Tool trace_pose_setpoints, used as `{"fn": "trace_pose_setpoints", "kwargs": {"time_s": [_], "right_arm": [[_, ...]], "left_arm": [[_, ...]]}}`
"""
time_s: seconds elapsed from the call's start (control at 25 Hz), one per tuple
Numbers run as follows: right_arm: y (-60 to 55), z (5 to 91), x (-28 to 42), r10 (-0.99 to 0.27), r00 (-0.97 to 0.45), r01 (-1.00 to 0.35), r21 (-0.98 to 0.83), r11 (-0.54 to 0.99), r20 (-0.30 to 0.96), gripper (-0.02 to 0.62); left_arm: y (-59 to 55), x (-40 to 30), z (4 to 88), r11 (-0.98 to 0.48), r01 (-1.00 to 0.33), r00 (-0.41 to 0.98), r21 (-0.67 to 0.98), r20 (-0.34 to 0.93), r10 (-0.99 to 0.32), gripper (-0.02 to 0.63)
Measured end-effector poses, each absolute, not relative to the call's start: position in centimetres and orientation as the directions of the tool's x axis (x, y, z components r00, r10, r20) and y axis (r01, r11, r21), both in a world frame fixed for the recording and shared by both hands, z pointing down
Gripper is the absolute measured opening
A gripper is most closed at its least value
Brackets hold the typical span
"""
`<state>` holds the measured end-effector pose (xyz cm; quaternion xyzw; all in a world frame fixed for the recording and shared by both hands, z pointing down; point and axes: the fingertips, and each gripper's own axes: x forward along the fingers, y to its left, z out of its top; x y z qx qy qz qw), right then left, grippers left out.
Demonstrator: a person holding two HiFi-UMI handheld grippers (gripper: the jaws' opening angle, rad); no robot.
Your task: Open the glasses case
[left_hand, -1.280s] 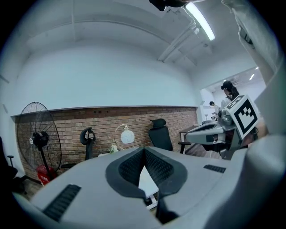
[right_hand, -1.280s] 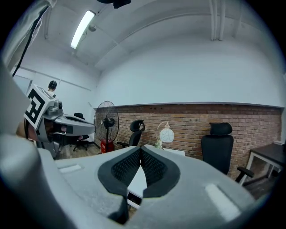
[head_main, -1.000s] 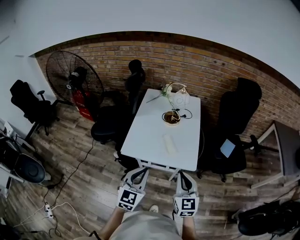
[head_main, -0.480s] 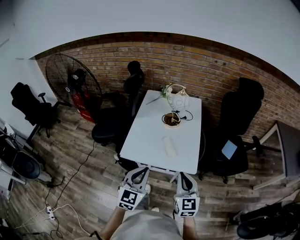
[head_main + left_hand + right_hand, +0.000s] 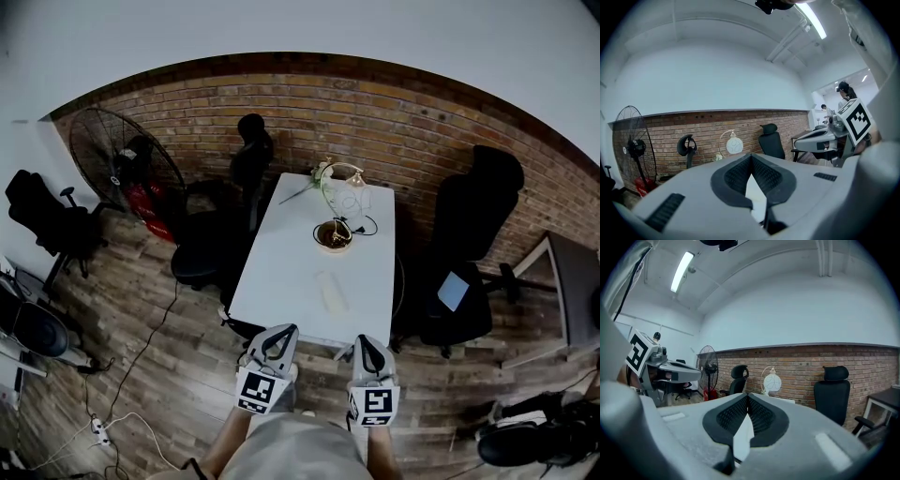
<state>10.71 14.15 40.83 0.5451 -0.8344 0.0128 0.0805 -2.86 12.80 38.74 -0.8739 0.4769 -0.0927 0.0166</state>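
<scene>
Stretching away ahead of both tongs is a white rectangular table [image 5: 281,262]. The grey left gripper [image 5: 286,329] and grey right gripper [image 5: 364,339] hang at its near edge, each with jaws pressed together on nothing. The pale oblong glasses case [image 5: 331,292] lies on the tabletop beyond them, nearer the right gripper.

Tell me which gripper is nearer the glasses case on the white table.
Right, narrowly. The right gripper hangs before the near edge of the table, just right of the glasses case; the left gripper sits farther off to its left.
</scene>
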Motion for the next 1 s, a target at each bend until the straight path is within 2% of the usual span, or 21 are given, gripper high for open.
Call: {"fn": "trace_pose_setpoints", "kwargs": {"time_s": [1.0], "right_arm": [[0.5, 41.8, 6.6, -0.936, -0.279, -0.948, 0.092, 0.304, 0.216, 0.006]], "left_arm": [[-2.4, -6.4, 40.5, -0.642, -0.765, 0.628, -0.051, 0.163, -0.761, 0.003]]}}
